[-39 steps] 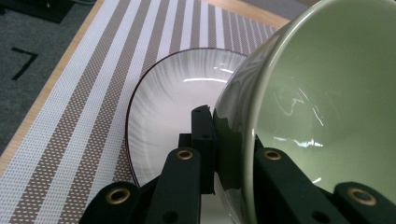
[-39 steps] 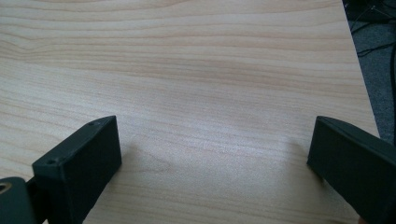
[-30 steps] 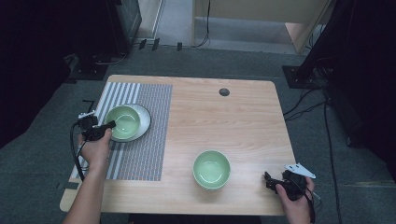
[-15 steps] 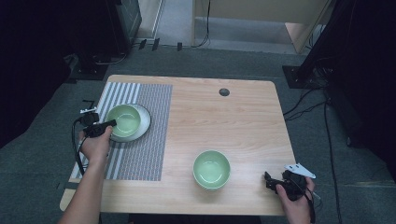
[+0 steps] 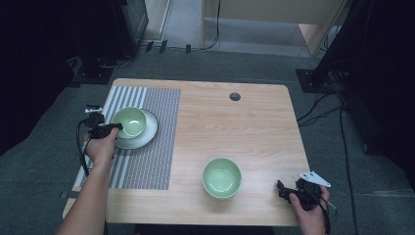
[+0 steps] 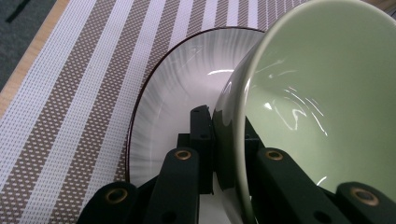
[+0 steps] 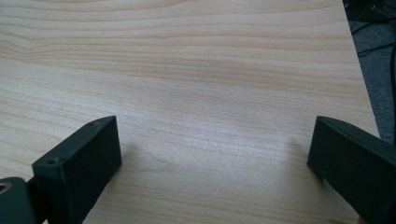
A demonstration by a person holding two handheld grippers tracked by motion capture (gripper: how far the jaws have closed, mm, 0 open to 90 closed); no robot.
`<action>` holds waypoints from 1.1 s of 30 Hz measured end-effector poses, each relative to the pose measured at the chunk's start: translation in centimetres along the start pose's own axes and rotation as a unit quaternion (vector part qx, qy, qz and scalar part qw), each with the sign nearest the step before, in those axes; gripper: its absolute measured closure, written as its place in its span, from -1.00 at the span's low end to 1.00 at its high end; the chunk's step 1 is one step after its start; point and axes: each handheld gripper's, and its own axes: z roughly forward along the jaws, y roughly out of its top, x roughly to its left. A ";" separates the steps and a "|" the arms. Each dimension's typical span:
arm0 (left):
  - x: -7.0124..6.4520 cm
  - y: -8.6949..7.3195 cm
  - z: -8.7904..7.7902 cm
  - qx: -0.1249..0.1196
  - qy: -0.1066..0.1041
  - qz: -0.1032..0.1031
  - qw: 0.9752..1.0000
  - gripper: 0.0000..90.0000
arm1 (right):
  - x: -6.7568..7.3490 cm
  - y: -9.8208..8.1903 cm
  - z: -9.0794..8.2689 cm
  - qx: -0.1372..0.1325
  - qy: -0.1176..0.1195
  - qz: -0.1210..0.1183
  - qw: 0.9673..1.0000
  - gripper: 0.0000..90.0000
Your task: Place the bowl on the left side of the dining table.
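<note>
A pale green bowl [image 5: 130,121] sits on a white plate [image 5: 148,132] on the striped placemat [image 5: 147,156] at the table's left. My left gripper [image 5: 117,127] is shut on that bowl's near-left rim; in the left gripper view the green bowl [image 6: 322,102] wall is pinched between the black jaws, with the white plate [image 6: 182,93] beneath. A second green bowl [image 5: 221,176] stands on bare wood near the front centre. My right gripper [image 5: 282,190] rests at the front right corner, open, with nothing but wooden tabletop [image 7: 210,93] between its jaws.
A small dark round hole [image 5: 235,96] marks the table's far side. Cables and dark equipment stands lie on the grey floor around the table. The table's right edge [image 7: 362,84] runs close beside my right gripper.
The left hand with the bowl on the plate has shifted only slightly. The right hand has stayed still.
</note>
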 end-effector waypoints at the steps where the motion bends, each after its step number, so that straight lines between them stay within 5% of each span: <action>1: 0.0 0.0 0.0 0.002 0.001 0.000 1.000 0.84 | 0.0 0.0 0.0 0.000 0.000 0.000 1.000 -0.95; 19: -0.2 0.6 0.2 0.020 0.012 0.002 1.000 0.76 | 0.0 0.0 0.0 0.000 0.000 0.000 1.000 -0.95; 33: -0.3 -0.1 0.0 0.022 -0.002 0.017 1.000 0.58 | 0.0 0.0 0.0 0.000 0.000 0.000 1.000 -0.95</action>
